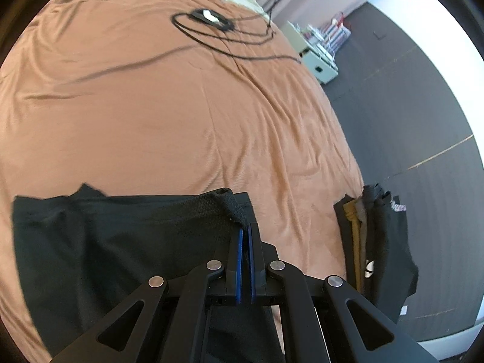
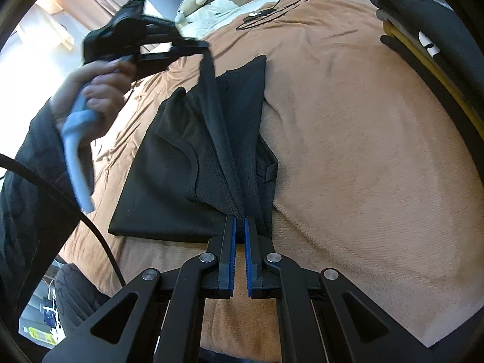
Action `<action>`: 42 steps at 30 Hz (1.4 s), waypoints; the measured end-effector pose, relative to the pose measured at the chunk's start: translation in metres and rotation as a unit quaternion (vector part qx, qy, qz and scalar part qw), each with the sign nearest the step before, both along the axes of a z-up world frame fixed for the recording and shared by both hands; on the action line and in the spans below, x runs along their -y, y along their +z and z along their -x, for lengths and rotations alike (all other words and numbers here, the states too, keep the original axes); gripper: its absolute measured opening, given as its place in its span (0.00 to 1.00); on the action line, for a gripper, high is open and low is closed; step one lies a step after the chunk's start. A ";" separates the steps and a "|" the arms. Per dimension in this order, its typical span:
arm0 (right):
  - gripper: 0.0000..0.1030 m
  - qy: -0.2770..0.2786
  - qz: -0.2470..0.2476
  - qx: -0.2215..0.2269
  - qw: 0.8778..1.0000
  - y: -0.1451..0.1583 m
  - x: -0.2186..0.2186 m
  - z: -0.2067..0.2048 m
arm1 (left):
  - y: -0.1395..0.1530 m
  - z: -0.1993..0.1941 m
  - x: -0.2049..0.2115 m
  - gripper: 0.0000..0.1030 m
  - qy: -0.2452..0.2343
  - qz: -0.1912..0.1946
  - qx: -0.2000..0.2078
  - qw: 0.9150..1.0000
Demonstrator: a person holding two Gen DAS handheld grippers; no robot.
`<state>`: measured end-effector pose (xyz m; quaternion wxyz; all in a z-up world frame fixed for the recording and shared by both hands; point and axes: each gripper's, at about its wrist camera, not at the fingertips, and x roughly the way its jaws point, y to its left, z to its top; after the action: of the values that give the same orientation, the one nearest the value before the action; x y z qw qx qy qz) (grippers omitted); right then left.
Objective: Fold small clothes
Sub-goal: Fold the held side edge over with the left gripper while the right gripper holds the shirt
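the bed (image 1: 145,115), covered in a soft orange-brown blanket, carries everything here, and the black mesh garment (image 2: 169,175) lies across its near part, partly flat and partly lifted into a ridge along its right-hand edge. both tongs have hold of that raised edge: the right tongs (image 2: 239,224) are closed down on a bunched fold at the near end, blue pads almost meeting with cloth between them, and the left tongs (image 1: 245,227) are likewise pinched shut on a small rolled corner of the same black fabric; in the right wrist view the left tongs (image 2: 203,45) sit at the far end, holding the strip taut. the main risk, as i judge it, is uneven travel: if one end is carried across faster than the other, the fold line will skew and the flat part may drag and wrinkle on the fleecy blanket. the left grip looks slight, only a corner, so slippery mesh could slide out mid-fold. the layers under the lifted flap could also be pulled along and undo the fold beneath. to the right, at the bed's edge, the stack of folded clothes (image 1: 375,242) overhangs a little and a wide swing could knock it off. far off, a black cable (image 1: 224,39) lies well apart.
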<state>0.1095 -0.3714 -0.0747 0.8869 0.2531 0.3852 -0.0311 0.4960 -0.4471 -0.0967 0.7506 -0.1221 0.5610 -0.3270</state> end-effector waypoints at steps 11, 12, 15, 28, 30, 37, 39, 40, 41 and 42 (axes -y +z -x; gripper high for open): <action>0.02 0.013 -0.010 -0.008 1.000 -0.003 0.003 -0.006 | -0.026 -0.008 0.042 0.11 -0.034 0.005 -0.005 0.999; 0.02 0.013 -0.011 -0.008 1.000 -0.004 0.004 -0.006 | -0.025 -0.007 0.042 0.18 -0.034 0.011 -0.005 0.999; 0.02 0.013 -0.009 -0.009 1.000 -0.004 0.005 -0.006 | -0.019 -0.002 0.036 0.27 -0.033 0.009 0.003 0.999; 0.02 0.004 0.015 -0.014 1.000 -0.001 -0.007 -0.005 | -0.002 0.023 -0.070 0.36 0.042 -0.039 0.010 0.998; 0.02 -0.001 0.020 -0.016 1.000 0.000 -0.008 -0.004 | 0.000 0.029 -0.084 0.43 0.053 -0.041 0.013 0.998; 0.02 -0.014 0.022 -0.018 0.999 0.000 -0.009 -0.002 | -0.006 0.045 -0.125 0.49 0.085 -0.058 0.006 0.995; 0.02 -0.018 0.023 -0.019 0.999 0.000 -0.009 0.000 | -0.010 0.049 -0.130 0.49 0.088 -0.062 0.001 0.994; 0.02 -0.019 0.023 -0.019 0.999 0.000 -0.010 0.000 | -0.014 0.051 -0.132 0.49 0.087 -0.063 -0.001 0.994; 0.02 -0.019 0.024 -0.019 0.999 0.001 -0.010 0.000 | -0.018 0.052 -0.132 0.49 0.084 -0.064 -0.006 0.994; 0.02 -0.019 0.025 -0.020 0.999 0.000 -0.010 0.000 | -0.023 0.053 -0.131 0.49 0.079 -0.065 -0.013 0.995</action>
<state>0.1099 -0.3612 -0.0748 0.8843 0.2375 0.3972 -0.0626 0.4426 -0.3164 -0.1199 0.7732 -0.1214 0.5792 -0.2278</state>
